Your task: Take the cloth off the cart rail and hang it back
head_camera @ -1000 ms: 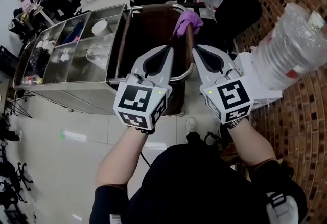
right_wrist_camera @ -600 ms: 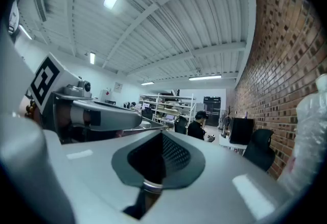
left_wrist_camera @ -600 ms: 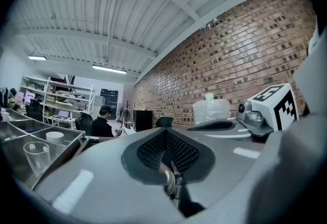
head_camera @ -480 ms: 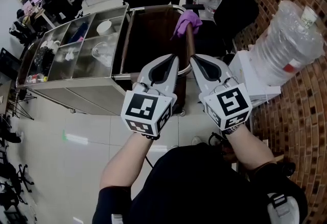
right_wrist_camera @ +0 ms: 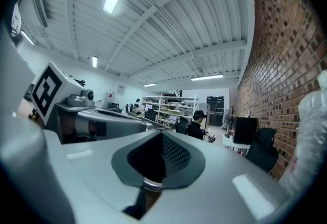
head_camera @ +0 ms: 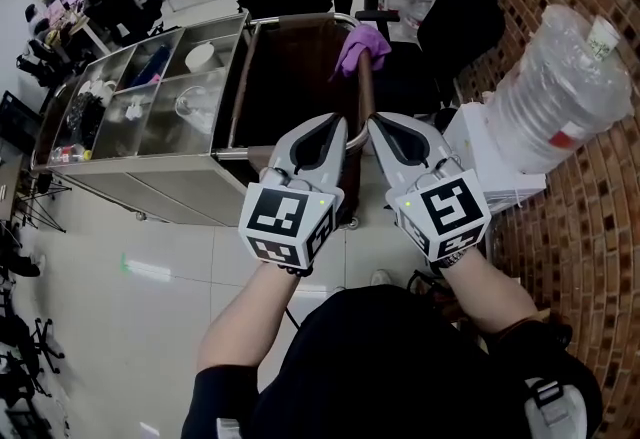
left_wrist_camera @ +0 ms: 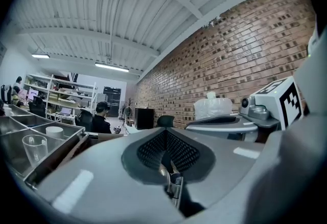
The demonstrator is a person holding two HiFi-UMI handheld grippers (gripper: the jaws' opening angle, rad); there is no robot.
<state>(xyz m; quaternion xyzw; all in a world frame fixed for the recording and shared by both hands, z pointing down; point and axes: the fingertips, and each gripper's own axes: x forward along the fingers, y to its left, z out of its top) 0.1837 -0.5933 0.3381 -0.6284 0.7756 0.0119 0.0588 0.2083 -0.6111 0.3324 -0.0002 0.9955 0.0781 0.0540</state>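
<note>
**Cloth on the cart rail, both grippers closed and empty**

The purple cloth (head_camera: 362, 45) is bunched over the rail (head_camera: 366, 89) at upper centre of the head view. Its long axis crosses the rail, slanting from lower left to upper right, with its ends drooping on either side (likely what keeps it there). That fits a cloth waiting to be lifted or one already rehung. At frame centre the left gripper (head_camera: 336, 120) and right gripper (head_camera: 379, 121) hover side by side, jaws together on nothing. Both point up the frame toward the cloth and are well apart from it.

Purple crumpled cloth (head_camera: 363, 45) on the dark brown cart rail (head_camera: 367, 92), shiny silver steel cart (head_camera: 150, 177), pale grey left gripper (head_camera: 336, 119) and right gripper (head_camera: 376, 123) with black-and-white square-marker cubes, red-brown brick wall (head_camera: 590, 227) right of the cart
</note>
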